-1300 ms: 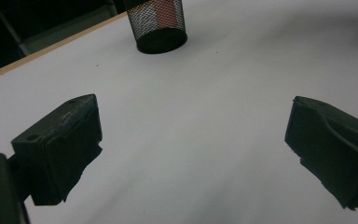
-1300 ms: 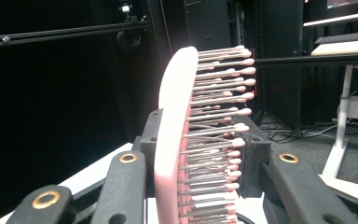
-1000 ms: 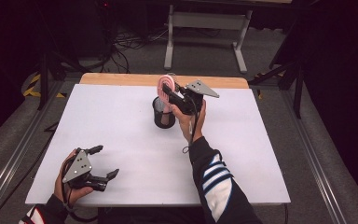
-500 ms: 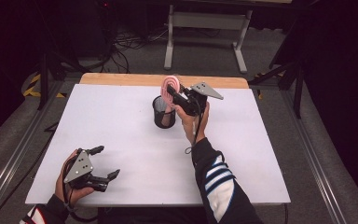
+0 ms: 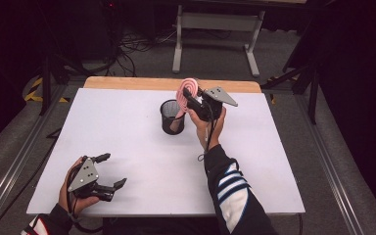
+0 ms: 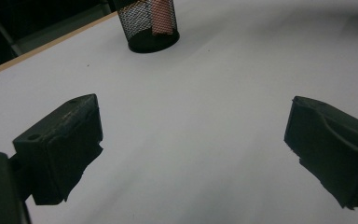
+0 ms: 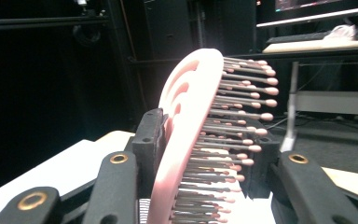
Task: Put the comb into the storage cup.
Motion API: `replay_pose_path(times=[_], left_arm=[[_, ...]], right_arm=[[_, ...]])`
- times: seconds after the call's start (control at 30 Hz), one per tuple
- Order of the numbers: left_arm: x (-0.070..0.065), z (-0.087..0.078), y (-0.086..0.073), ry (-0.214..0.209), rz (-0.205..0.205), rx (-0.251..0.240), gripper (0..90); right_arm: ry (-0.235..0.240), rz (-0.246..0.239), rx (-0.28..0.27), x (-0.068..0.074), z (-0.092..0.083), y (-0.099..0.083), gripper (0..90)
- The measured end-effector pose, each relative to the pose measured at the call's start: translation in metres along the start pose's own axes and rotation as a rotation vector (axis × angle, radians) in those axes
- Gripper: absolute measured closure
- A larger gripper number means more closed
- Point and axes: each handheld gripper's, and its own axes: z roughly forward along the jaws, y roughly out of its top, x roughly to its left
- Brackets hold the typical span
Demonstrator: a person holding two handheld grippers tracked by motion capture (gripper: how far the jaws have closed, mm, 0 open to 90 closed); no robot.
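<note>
**Hairbrush standing in the mesh cup, right grip easing**

We note a pink hairbrush (image 5: pixel 183 95) with its handle down inside a black mesh pen cup (image 5: pixel 172 117) near the far middle of the white desk (image 5: pixel 274 161). Its head sticks up above the rim, leaning a little. In the left gripper view the handle shows through the mesh of the cup.

We see the right hand-held gripper (image 5: pixel 192 99) at the brush head. In the right gripper view the head sits between its jaws: one pad lies against the smooth pink back, the other meets the bristle tips. The jaws have just been opening a little, with the brush between them, but the pads look to be in contact, so we read this as a grip being loosened, not yet a release.

The left hand-held gripper (image 5: pixel 108 171) rests at the near left corner of the desk, jaws spread wide, nothing between them, well apart from the cup.

Our reading of the step: the brush is being placed in the cup and the release is just starting. The next move calls for spreading the right jaws enough to clear the bristles, then backing off up and away without snagging them or tipping the light cup. We cannot tell whether the handle has reached the bottom.
</note>
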Motion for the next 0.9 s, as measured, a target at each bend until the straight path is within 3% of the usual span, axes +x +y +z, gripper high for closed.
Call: replay_pose_path(times=[0.53,0.9], left_arm=[[0.0005,0.0004,-0.0003,-0.003,-0.002,0.001,5.2],[-0.0001,0.0022,-0.0002,-0.004,-0.003,0.007,5.3]], right_arm=[[-0.047,-0.061,0.025,-0.0016,0.0014,0.0006,54.2],[-0.057,-0.061,0.011,-0.0060,-0.0020,0.0042,51.3]])
